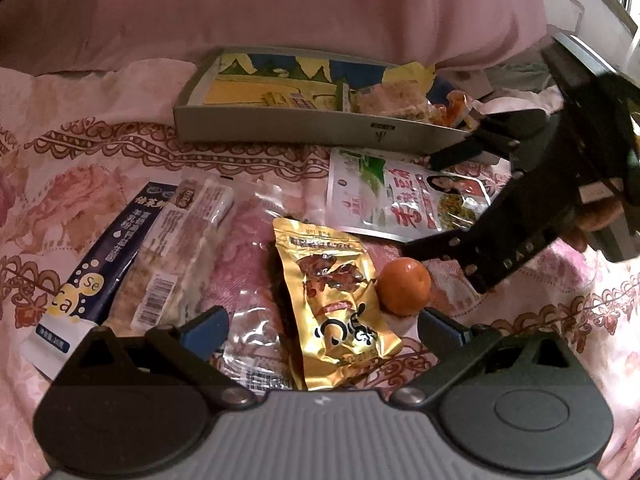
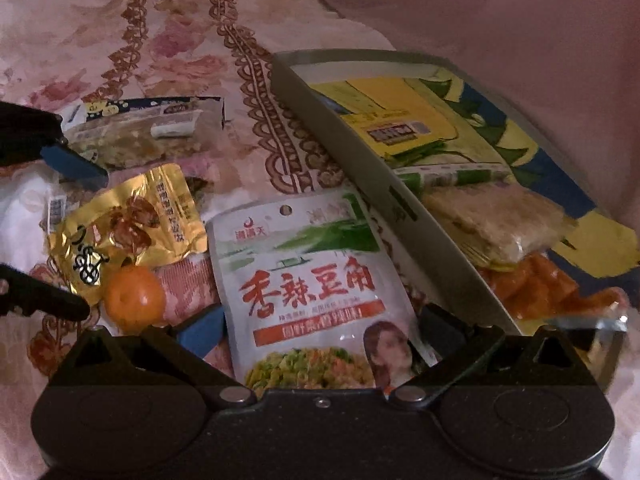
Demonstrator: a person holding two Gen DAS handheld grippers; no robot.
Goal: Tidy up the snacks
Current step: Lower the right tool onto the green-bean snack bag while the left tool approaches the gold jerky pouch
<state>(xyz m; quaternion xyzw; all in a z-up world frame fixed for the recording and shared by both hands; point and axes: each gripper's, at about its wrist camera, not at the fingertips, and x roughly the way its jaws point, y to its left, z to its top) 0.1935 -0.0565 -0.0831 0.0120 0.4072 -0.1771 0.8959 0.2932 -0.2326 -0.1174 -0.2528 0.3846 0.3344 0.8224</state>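
Glossy gold foil pouch (image 1: 336, 304), shiny plastic packet (image 2: 316, 292), matt floral cloth bedspread (image 1: 100, 168).

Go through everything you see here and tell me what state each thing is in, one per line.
Left gripper: open, over the gold packet.
Right gripper: open, straddling the white pouch.
Gold packet: sealed, on the bedspread.
White pouch: sealed, lying flat.
Orange: whole, unpeeled.
Box: open, partly filled.

Counted on the bedspread (image 1: 100, 152): one tray (image 1: 280, 124); one gold pouch (image 1: 336, 300); one orange (image 1: 404, 286); one white pouch (image 2: 316, 296); one blue sachet (image 1: 104, 256); one clear biscuit pack (image 1: 180, 248). Inside the tray, one cracker pack (image 2: 500, 220) and one orange packet (image 2: 548, 288) are counted.
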